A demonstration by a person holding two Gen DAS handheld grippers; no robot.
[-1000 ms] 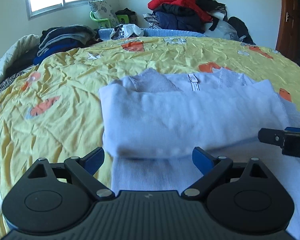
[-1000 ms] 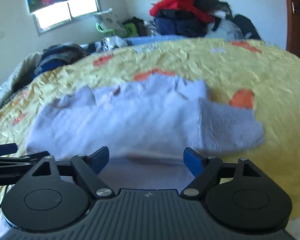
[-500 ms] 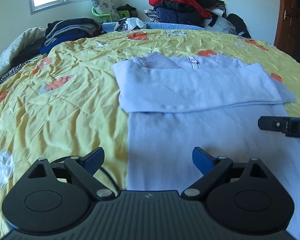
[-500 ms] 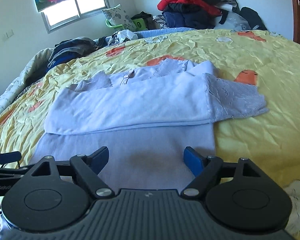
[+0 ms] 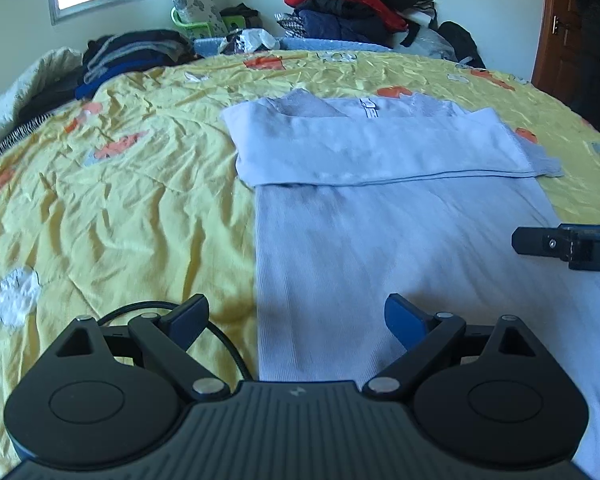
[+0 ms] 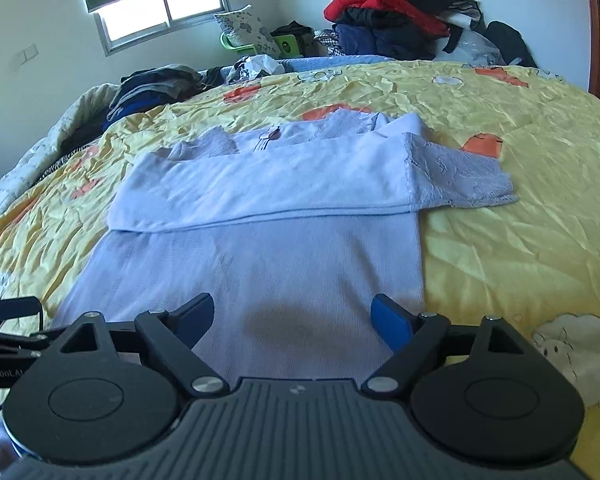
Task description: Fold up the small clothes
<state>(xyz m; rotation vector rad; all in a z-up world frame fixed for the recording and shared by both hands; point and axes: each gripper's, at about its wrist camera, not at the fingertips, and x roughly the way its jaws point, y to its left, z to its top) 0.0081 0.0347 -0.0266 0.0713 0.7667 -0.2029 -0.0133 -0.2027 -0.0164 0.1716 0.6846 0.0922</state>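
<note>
yellow bedspread (image 6: 520, 240) under pale shirt (image 6: 260, 264) — clothes heap (image 6: 396, 16) behind

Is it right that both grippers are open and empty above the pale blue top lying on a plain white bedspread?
Not quite. The bedspread is yellow with orange and white prints, not plain white, as the right wrist view shows. The left gripper and right gripper are indeed open and empty above the pale blue top.

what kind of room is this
Most likely a bedroom: a light blue top lies on a bed with a yellow quilt, a clothes pile sits behind, under a window.
</note>
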